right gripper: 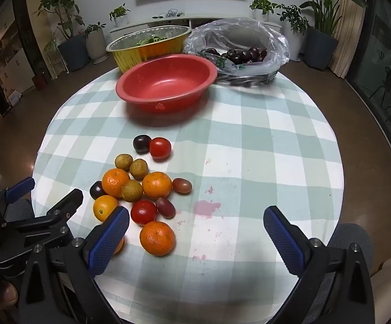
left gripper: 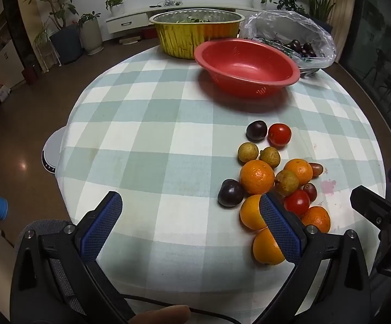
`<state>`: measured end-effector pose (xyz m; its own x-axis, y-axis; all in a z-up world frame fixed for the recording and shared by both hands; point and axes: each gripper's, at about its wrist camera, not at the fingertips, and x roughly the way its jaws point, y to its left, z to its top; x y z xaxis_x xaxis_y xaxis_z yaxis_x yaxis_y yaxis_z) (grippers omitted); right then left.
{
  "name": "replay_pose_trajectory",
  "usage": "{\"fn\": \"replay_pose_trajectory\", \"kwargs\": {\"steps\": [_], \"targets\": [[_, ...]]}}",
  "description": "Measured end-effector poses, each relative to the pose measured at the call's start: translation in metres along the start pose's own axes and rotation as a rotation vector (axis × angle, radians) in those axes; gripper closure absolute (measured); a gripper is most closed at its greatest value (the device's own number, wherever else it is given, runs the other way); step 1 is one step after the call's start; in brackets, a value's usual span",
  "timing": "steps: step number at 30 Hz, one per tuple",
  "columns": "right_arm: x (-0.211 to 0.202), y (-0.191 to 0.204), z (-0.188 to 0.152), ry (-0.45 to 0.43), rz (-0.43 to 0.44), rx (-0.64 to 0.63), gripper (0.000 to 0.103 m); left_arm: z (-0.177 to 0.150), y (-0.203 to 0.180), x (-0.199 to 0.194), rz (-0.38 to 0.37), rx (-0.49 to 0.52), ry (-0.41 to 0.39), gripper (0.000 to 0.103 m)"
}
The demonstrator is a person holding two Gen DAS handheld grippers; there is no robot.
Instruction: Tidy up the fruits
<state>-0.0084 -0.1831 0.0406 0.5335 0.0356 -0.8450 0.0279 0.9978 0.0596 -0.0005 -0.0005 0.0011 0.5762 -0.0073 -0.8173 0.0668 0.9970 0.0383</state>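
Fruits [right gripper: 141, 189] lie below both tilted-down, wide-open grippers: left gripper [left gripper: 190, 216], right gripper [right gripper: 195, 229].

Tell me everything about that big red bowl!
The red bowl is round and wide, and looks like smooth plastic, with a flat rim all round and tiny holes in its side, like a colander. It stands upright on the checked tablecloth and looks empty inside. It is at the far end of the table, beyond the loose fruit. Right behind it are a gold foil tub and a clear plastic bag of dark fruit; whether they touch it is not clear. No gripper touches it.
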Motion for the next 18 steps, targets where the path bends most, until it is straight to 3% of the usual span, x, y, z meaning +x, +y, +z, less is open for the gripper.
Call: {"fn": "replay_pose_trajectory", "kwargs": {"steps": [18], "targets": [[0.0054, 0.0012, -0.0036, 0.017, 0.006, 0.007, 0.001, -0.0061, 0.0021, 0.0050, -0.001, -0.010, 0.013, 0.000]]}}
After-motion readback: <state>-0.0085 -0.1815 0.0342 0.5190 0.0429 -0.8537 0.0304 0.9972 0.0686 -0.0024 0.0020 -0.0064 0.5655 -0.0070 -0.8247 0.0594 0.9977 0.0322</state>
